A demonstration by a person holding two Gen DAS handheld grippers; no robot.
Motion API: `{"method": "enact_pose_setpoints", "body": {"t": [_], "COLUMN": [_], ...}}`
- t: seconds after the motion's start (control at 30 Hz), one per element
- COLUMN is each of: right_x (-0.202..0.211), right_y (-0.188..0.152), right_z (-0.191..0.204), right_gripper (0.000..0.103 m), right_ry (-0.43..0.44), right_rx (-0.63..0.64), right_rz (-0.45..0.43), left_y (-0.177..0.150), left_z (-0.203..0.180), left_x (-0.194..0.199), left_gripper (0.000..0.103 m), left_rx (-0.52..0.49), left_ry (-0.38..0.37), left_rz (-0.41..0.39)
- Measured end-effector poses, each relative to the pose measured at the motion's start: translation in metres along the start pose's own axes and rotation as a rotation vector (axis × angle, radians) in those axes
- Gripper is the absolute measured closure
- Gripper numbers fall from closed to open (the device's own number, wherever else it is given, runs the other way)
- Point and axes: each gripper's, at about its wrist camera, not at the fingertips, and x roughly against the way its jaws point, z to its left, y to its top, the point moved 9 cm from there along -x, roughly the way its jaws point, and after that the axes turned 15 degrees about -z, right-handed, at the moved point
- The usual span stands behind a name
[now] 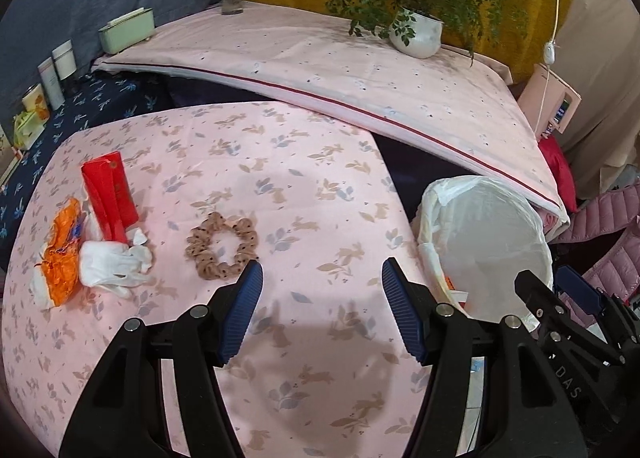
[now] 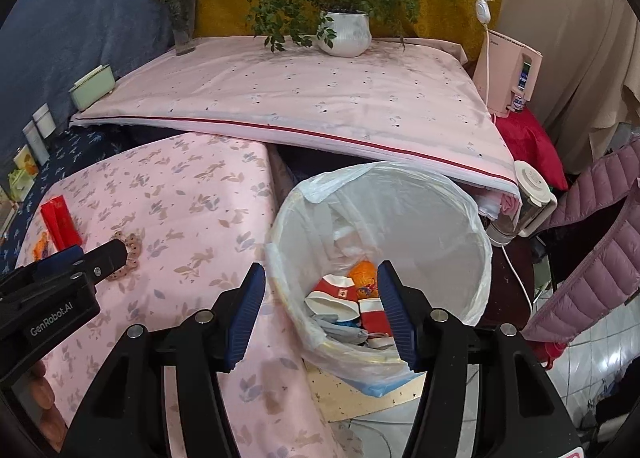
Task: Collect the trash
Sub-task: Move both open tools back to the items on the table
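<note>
Left wrist view: the left tongs (image 1: 322, 278) hang open and empty over the pink table (image 1: 280, 186), with an orange wrapper (image 1: 60, 254), white tissue (image 1: 112, 268) and red box (image 1: 110, 196) lying together. Right tongs (image 2: 320, 282), open and empty, hover above the bin (image 2: 400, 218) holding trash.

Pink rabbit-print cloth (image 1: 320, 186) is showing mid-frame, a red carton (image 1: 110, 194) and orange wrapper (image 1: 60, 254) are glowing left, tan dotted scrunchie (image 1: 222, 246) is sitting center.
</note>
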Motion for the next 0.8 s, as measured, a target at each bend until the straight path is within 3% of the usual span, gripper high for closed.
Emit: {"method": "enact_pose_setpoints", "body": {"t": [0.8], "right_x": [0.031], "right_y": [-0.014], "right_z": [0.153], "right_gripper": [0.047], "right_ry": [0.189], "right_rx": [0.132], "right_rz": [0.016], "left_y": [-0.036], "left_z": [0.162], "left_x": [0.038], "left_gripper": [0.041], "left_rx": [0.159], "left_ry": [0.189], "left_rz": [0.021]}}
